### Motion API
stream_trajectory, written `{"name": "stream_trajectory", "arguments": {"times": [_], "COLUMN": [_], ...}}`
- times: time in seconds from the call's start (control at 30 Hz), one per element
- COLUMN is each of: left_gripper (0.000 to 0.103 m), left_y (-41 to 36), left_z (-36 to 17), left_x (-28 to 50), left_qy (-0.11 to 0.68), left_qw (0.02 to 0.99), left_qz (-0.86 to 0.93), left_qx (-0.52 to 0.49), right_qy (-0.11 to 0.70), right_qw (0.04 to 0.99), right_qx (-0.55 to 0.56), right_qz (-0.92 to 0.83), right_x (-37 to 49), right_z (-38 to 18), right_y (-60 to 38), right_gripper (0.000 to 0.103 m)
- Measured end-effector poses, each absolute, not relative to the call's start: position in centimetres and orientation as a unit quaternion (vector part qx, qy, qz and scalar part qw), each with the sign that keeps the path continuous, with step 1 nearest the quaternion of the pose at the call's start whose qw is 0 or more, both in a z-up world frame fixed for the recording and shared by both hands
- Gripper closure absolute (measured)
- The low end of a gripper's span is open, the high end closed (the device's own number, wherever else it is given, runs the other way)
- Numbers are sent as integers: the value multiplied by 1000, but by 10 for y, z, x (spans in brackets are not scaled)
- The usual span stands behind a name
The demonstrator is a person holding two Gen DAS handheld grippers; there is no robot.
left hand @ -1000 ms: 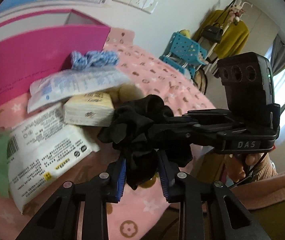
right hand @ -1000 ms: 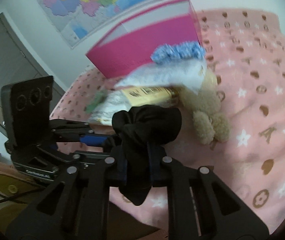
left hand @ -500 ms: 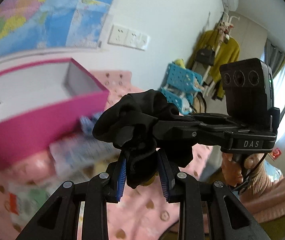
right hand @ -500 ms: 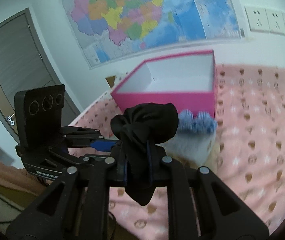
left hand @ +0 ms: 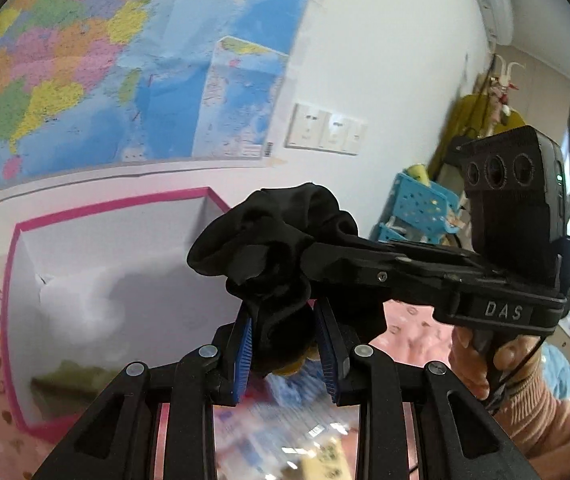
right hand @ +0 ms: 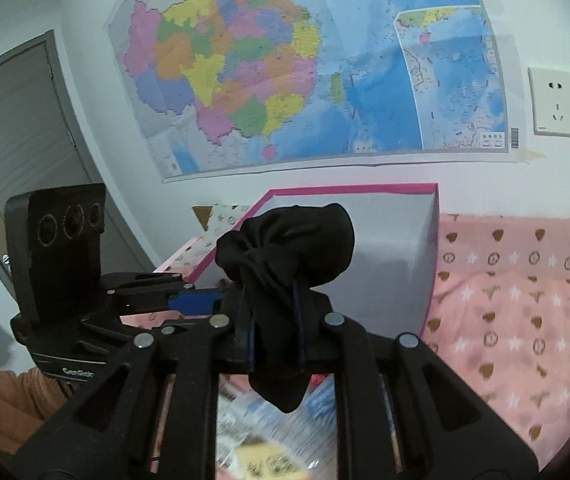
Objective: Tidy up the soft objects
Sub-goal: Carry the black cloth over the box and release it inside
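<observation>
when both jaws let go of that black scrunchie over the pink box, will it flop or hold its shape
Likely floppy: the black scrunchie bunches in soft folds, and a loose tail sags below the right gripper. Probably light, since the left gripper and the right one carry it without visible strain. It should drop limp into the pink box rather than roll.

One black scrunchie (left hand: 281,240), two hand-held grippers, left (left hand: 287,350), right (right hand: 275,338), one pink box (right hand: 431,248), one wall map (right hand: 285,64)

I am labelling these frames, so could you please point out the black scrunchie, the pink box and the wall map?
black scrunchie (right hand: 289,240): right wrist view, bunched upper fabric.
pink box (left hand: 97,300): left wrist view, white inner wall.
wall map (right hand: 245,64): right wrist view, coloured land area.
</observation>
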State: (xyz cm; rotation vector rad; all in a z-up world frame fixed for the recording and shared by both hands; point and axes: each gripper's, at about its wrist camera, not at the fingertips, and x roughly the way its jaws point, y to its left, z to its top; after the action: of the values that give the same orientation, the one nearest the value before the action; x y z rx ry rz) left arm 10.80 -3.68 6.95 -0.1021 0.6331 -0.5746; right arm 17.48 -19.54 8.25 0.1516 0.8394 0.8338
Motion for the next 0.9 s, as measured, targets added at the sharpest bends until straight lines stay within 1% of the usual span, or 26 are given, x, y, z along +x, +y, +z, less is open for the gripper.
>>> {"name": "stream_trajectory", "arguments": {"times": [0.23, 0.33, 0.43, 0.5, 0.57, 0.67, 0.8, 0.9], "left_gripper": [74, 74, 74, 74, 74, 71, 64, 64], "left_y": [-38, -39, -42, -43, -43, -42, -36, -31], "left_z": [51, 40, 30, 24, 21, 20, 21, 23], "left_x": [152, 164, 174, 177, 177, 174, 165, 156], "left_qy": [344, 362, 377, 385, 386, 386, 380, 372], "left_qw": [904, 898, 894, 892, 892, 894, 898, 904], "left_qz": [-249, -243, -237, -232, -231, -222, -218, -208], "left_qx": [-51, -52, -51, -49, -47, -44, -44, -44], "right_qy": [434, 455, 468, 477, 481, 482, 472, 459], "right_qw": [816, 812, 814, 816, 820, 828, 834, 838], "right_qx": [67, 61, 46, 36, 23, 13, 23, 34], "right_qz": [376, 362, 339, 324, 310, 287, 285, 293], "right_x": [210, 220, 224, 226, 226, 223, 214, 202], "right_z": [49, 34, 24, 20, 18, 21, 32, 43], "right_y": [-186, -184, -185, -186, -188, -196, -207, -216], "right_gripper": [86, 84, 79, 72, 71, 65, 64, 64]}}
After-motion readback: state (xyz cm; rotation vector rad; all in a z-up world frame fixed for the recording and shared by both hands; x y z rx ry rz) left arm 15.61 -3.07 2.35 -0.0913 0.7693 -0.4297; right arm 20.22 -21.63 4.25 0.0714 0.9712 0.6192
